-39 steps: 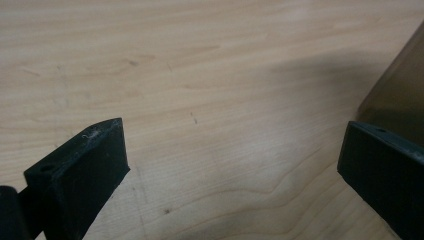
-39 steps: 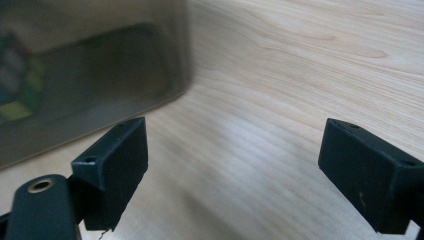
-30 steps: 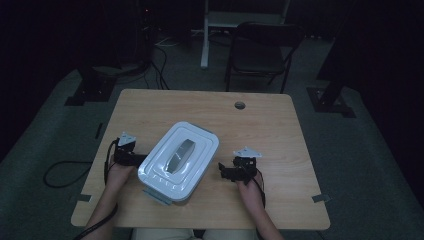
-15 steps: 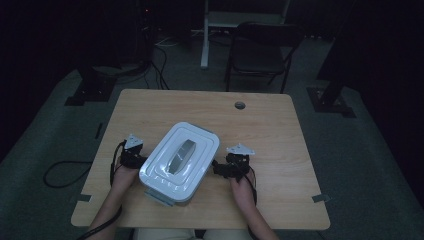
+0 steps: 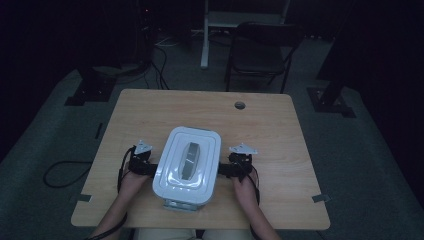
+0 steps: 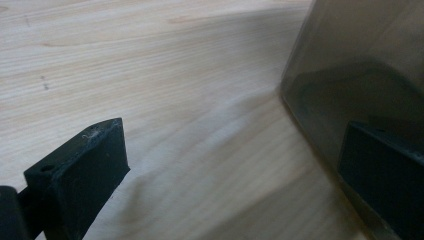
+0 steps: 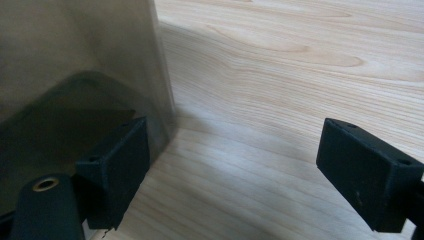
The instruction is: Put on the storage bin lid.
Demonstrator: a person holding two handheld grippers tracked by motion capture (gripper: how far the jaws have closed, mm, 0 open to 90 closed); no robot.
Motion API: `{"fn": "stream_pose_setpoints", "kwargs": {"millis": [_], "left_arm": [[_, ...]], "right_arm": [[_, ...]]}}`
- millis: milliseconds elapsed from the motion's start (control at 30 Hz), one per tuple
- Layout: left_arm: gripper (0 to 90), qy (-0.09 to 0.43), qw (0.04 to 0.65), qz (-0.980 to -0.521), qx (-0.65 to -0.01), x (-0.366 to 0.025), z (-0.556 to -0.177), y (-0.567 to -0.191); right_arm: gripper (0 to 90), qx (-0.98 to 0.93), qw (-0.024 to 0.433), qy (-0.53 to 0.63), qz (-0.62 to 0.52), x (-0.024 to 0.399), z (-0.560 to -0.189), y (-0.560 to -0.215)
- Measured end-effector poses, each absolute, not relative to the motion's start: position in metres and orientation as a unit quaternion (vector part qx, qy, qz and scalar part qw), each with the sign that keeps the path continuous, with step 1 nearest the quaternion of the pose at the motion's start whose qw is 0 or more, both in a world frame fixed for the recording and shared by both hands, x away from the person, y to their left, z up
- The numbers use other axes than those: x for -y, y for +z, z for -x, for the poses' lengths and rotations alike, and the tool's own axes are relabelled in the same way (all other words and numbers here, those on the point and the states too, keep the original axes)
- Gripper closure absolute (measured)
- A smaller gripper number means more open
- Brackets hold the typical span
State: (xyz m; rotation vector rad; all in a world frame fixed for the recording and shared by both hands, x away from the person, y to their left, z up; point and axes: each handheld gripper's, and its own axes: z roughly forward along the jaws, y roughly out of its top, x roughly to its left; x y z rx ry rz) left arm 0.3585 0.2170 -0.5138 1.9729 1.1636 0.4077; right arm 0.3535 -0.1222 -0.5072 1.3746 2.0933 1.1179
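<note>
A white lidded box [image 5: 187, 162] with a grey handle on its lid stands on the wooden table [image 5: 200, 110], near the front edge. My left gripper [image 5: 145, 167] is at its left side and my right gripper [image 5: 227, 170] at its right side. In the left gripper view the left gripper [image 6: 230, 175] is open, its right jaw against the box's grey wall [image 6: 360, 60]. The right gripper [image 7: 242, 175] in its own view is open too, with its left jaw against the box wall [image 7: 75, 50]. Bare wood lies between each pair of jaws.
A round cable hole [image 5: 240, 105] sits at the table's back right. Behind the table stand a dark chair [image 5: 260, 45] and a desk leg [image 5: 205, 35]. A cable loop [image 5: 60, 172] lies on the floor at the left. The room is dim.
The box has turned from a diagonal lie to nearly square with the table and shifted a little right. Both grippers moved with it, staying at its sides.
</note>
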Motion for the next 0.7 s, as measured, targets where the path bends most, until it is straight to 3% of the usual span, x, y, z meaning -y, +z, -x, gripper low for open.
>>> {"fn": "stream_pose_setpoints", "kwargs": {"millis": [700], "left_arm": [[0.7,0.144,0.387,-0.805,-0.425,-0.165,-0.36,-0.511]], "right_arm": [[14.7,-0.749,0.188,0.391,-0.5,0.171,-0.365,-0.504]]}}
